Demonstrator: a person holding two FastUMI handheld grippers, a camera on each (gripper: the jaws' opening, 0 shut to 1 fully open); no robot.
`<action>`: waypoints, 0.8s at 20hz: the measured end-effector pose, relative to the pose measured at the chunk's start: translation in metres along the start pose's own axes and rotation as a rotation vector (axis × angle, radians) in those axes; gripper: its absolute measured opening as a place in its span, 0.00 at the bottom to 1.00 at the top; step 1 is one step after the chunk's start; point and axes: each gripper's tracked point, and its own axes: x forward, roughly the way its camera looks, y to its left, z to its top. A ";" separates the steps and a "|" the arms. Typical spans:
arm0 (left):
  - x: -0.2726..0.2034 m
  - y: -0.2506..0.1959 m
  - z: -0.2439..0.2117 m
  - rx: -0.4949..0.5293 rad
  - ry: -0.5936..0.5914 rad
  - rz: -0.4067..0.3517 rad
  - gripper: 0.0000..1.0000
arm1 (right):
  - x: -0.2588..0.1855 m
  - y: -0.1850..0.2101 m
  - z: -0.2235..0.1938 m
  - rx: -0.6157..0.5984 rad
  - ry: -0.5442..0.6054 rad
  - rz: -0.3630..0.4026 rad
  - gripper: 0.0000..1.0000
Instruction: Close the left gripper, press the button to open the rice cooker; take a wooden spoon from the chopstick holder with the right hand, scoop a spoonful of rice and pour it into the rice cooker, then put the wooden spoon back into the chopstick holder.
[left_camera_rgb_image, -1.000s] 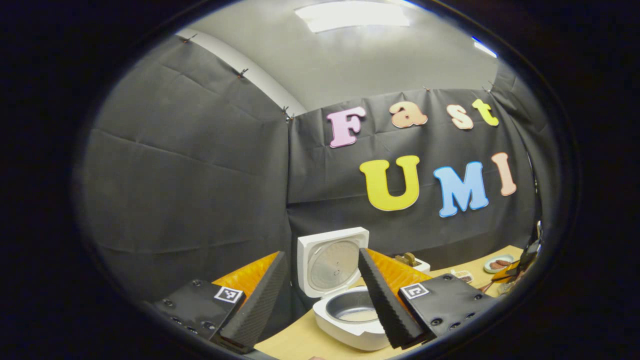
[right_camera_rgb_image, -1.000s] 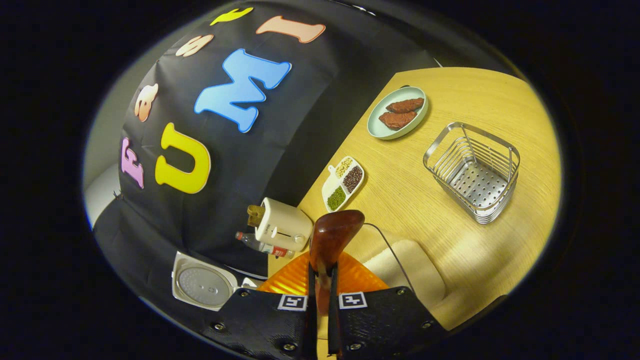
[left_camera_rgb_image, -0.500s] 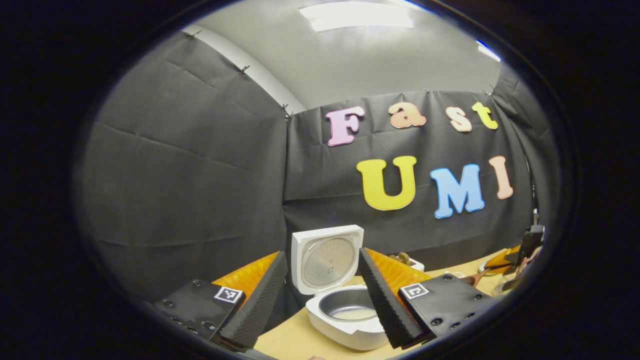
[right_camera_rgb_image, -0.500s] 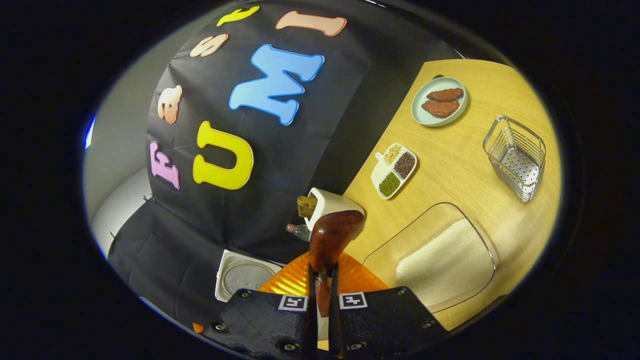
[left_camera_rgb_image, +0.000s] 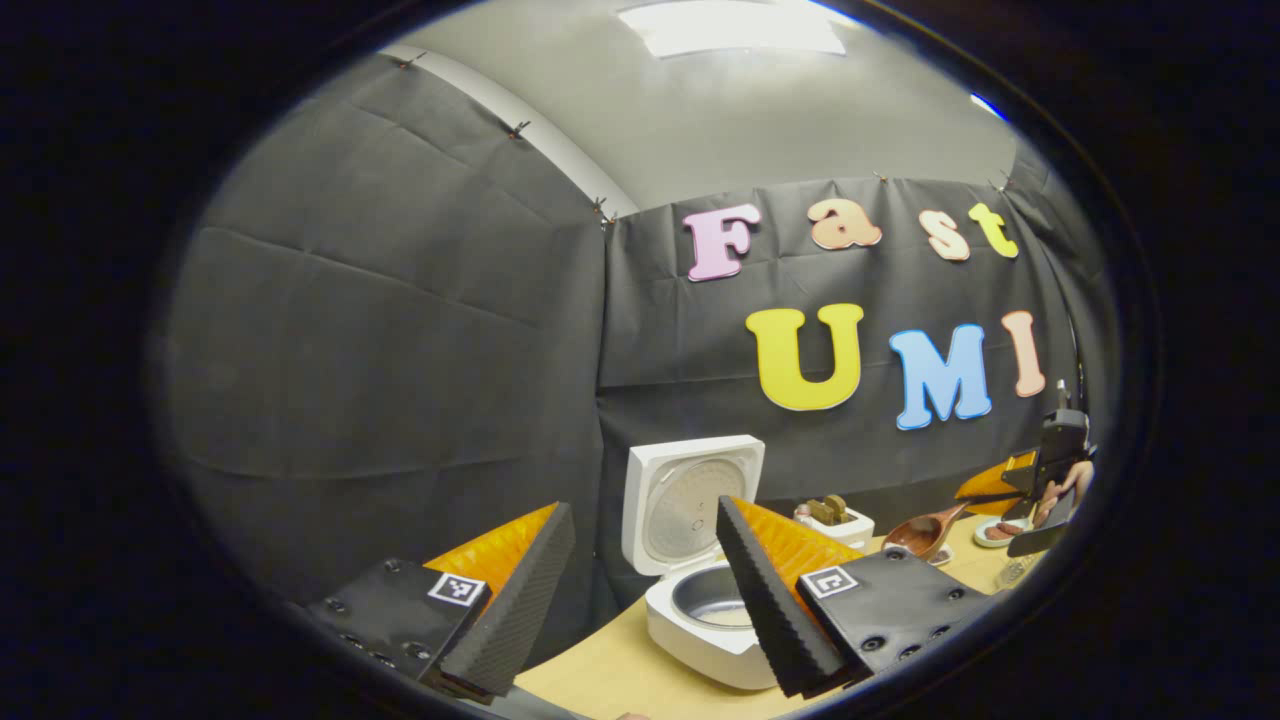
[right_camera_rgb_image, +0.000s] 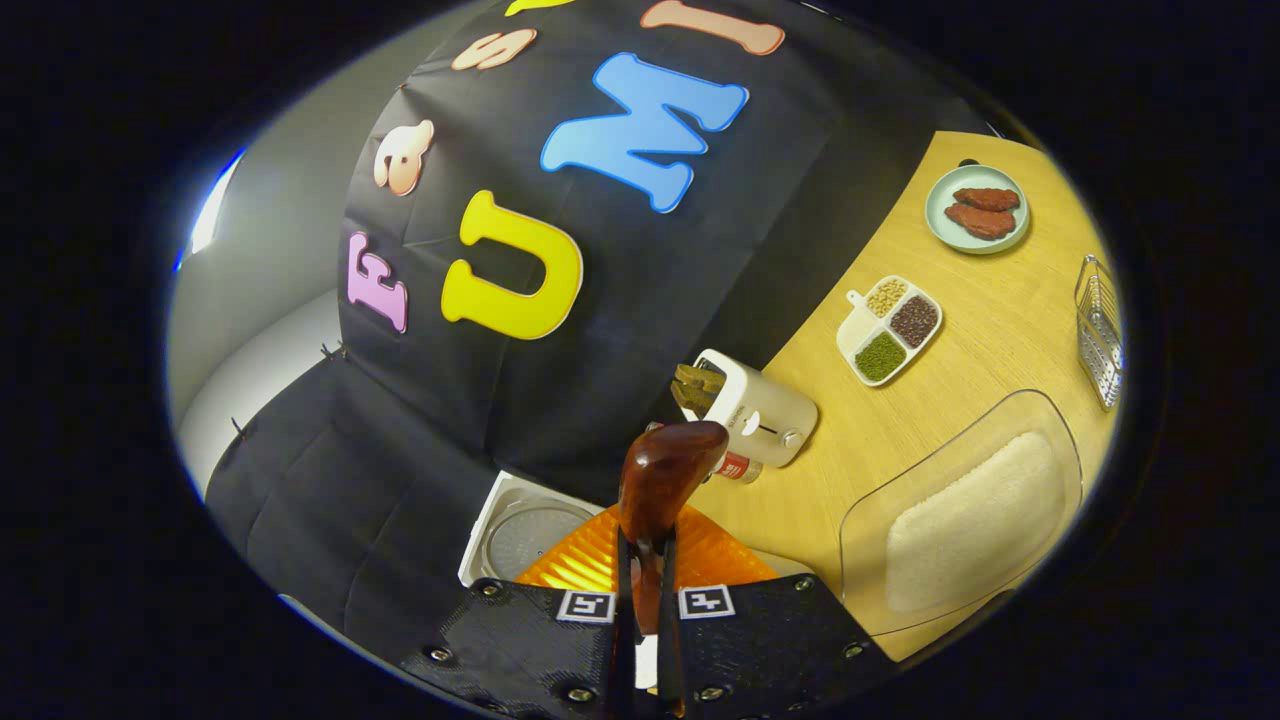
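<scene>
Table (right_camera_rgb_image: 960, 330): pale wood, black cloth wall | left gripper (left_camera_rgb_image: 640, 590) spread, empty | right gripper (right_camera_rgb_image: 640, 610) clamps wooden spoon (right_camera_rgb_image: 660, 480)

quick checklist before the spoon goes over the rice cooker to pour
1. Rice cooker lid up, pot exposed: ok.
2. Right gripper clamped on the wooden spoon: ok.
3. Rice loaded in the spoon bowl: cannot tell, the bowl's hollow is not clearly seen in either view.
4. Spoon over the pot: not ok, in the left gripper view it hangs off to the side, by the toaster.
5. Left gripper out of the pour path: cannot tell, open near the cooker.
</scene>
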 end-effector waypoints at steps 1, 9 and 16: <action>-0.001 0.005 -0.002 -0.001 0.003 0.008 0.98 | 0.006 0.008 -0.007 -0.012 0.012 0.010 0.09; -0.019 0.045 -0.007 0.003 0.019 0.090 0.99 | 0.055 0.057 -0.063 -0.126 0.108 0.082 0.09; -0.044 0.077 -0.018 0.017 0.056 0.172 0.99 | 0.091 0.069 -0.115 -0.274 0.178 0.085 0.09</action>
